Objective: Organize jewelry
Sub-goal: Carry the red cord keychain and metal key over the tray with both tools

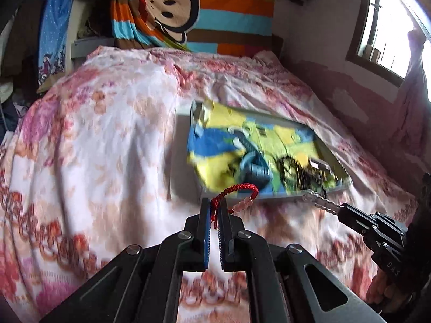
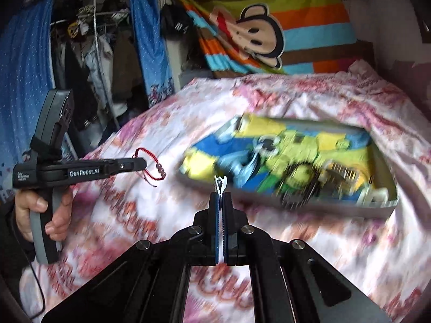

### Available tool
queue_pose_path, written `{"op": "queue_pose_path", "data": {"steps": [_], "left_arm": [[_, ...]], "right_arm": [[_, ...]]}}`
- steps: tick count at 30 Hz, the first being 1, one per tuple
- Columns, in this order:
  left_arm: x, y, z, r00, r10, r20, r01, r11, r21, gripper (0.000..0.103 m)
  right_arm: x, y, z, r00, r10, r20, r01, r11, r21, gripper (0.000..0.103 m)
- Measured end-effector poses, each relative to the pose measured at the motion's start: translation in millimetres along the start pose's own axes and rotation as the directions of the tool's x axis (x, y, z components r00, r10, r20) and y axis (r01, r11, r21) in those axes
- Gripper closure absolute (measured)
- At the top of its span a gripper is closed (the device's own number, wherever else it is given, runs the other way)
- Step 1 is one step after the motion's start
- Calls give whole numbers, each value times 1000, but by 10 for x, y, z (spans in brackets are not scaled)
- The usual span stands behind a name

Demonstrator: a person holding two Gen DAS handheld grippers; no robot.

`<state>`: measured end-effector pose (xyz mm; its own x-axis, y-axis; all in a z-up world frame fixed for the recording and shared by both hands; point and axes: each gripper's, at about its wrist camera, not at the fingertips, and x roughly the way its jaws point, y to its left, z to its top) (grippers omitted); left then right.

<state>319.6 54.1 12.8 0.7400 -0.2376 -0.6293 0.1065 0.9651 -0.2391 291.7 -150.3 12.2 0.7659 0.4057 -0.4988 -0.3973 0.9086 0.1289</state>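
Note:
My left gripper [image 1: 214, 206] is shut on a red braided cord bracelet [image 1: 237, 189] with pale pink beads, held above the bed; it also shows in the right wrist view [image 2: 150, 168]. My right gripper [image 2: 221, 197] is shut on a clear crystal bead bracelet [image 2: 221, 183], which also shows in the left wrist view [image 1: 320, 200]. A shallow grey tray [image 1: 181, 145] lined with a yellow, blue and green cartoon cloth lies on the bed ahead of both grippers [image 2: 388, 202]. Dark jewelry pieces [image 1: 315, 169] lie blurred in it.
The bed is covered by a pink and white floral sheet [image 1: 107, 134]. A striped monkey blanket [image 1: 188, 8] hangs behind it. A blue-curtained wardrobe [image 2: 89, 53] stands to the left, a window [image 1: 390, 27] to the right.

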Motion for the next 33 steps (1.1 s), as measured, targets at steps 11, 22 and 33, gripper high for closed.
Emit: {"op": "queue_pose_path", "data": {"steps": [11, 22, 33], "left_arm": [[839, -261, 406, 995, 99, 25, -99, 995, 21, 98], [1159, -200, 253, 987, 162, -10, -161, 987, 26, 98], [1179, -151, 216, 988, 155, -9, -154, 988, 21, 98]], "right_arm": [[668, -494, 259, 992, -99, 80, 84, 981, 172, 100], [1029, -586, 59, 995, -100, -13, 101, 982, 158, 101], [1052, -554, 35, 994, -103, -22, 105, 985, 134, 100]]}}
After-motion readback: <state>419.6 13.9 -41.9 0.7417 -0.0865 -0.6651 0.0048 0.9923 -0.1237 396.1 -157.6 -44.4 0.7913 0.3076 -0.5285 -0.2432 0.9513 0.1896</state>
